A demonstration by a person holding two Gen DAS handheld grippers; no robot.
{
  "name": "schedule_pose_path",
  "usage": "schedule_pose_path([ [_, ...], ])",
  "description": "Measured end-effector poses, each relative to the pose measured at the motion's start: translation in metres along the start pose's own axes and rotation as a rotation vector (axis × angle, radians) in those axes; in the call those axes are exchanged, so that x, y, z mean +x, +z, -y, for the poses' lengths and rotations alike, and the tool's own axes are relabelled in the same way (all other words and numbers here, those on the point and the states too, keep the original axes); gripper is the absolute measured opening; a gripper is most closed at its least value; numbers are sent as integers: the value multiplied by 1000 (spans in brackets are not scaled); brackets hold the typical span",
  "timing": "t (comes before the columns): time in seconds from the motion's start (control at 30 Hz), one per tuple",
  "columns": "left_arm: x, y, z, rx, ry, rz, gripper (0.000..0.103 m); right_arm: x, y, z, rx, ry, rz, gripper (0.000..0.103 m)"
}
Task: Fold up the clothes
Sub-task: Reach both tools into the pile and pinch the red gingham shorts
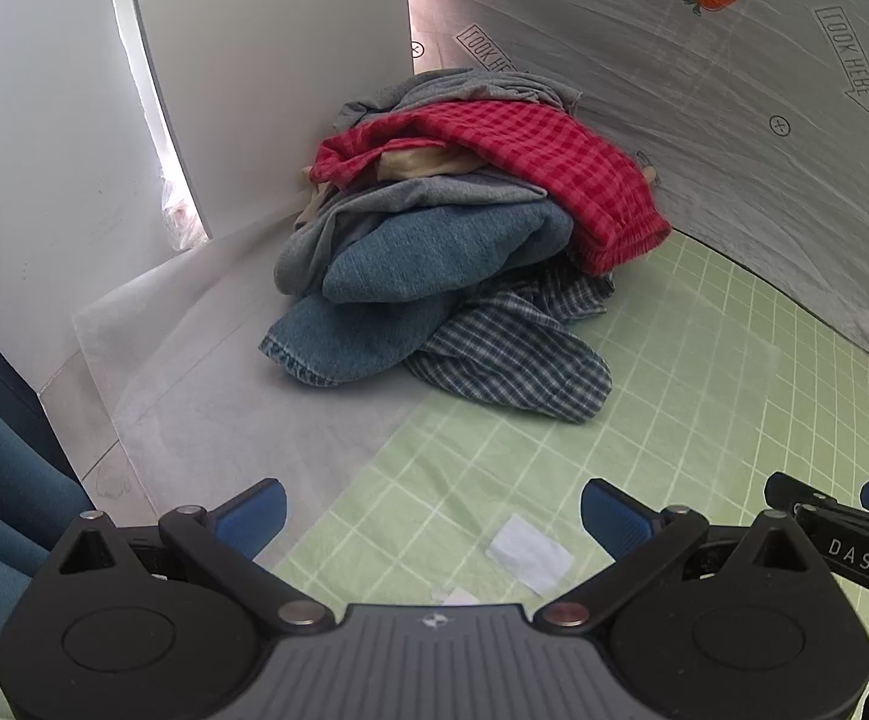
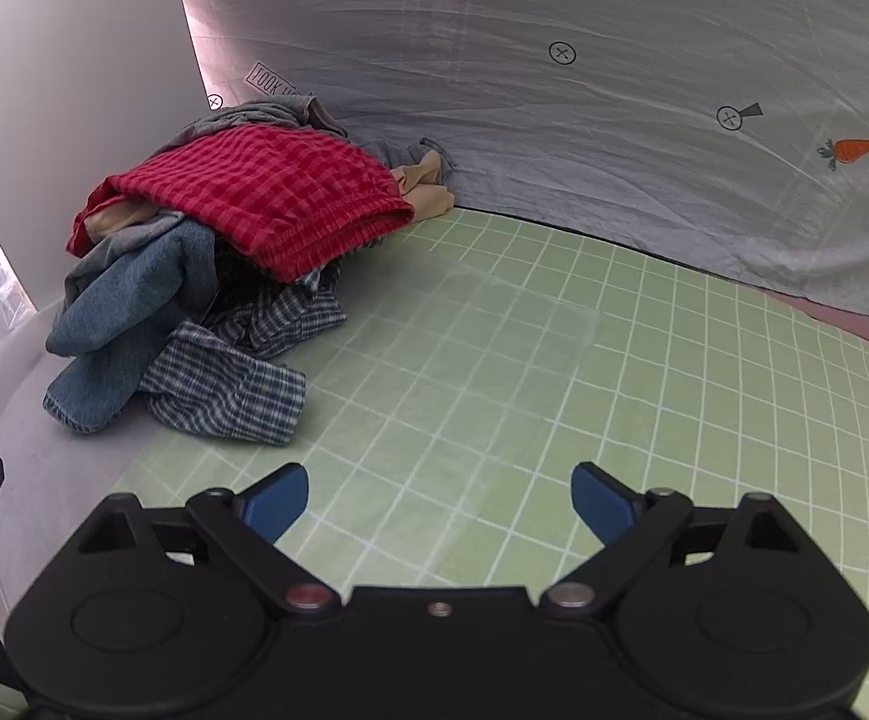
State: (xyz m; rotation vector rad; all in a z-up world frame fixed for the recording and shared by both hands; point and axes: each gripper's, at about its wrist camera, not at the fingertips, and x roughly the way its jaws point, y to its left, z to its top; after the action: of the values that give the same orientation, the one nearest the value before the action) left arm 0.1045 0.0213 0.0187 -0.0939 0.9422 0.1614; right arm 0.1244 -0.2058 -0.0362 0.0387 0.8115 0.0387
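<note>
Beside wall: clothes pile, unaligned

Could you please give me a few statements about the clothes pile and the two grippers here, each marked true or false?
1. The red checked garment lies on top of the pile. True.
2. The left gripper is shut on a piece of cloth. False: its jaws stand wide apart and hold nothing.
3. The blue plaid garment spreads from the pile's base onto the green grid mat. True.
4. The right gripper touches the pile. False: it is open over bare mat, apart from the clothes.
5. The blue denim garment lies folded alone on the mat. False: it is crumpled within the pile.
</note>
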Motion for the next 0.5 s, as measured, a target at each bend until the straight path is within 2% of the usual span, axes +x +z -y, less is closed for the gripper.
schedule_pose_path([
  [0.1,14,34,-8,-36,7,24,100,24,28,-12,-1,-9,23,90],
  [0.3,57,112,-24,-87,-6,76,83,71,93,-40,14,-11,85,86],
  [0.5,104,171,-34,-97,-63,120,71,123,125,-52,120,44,65,79],
])
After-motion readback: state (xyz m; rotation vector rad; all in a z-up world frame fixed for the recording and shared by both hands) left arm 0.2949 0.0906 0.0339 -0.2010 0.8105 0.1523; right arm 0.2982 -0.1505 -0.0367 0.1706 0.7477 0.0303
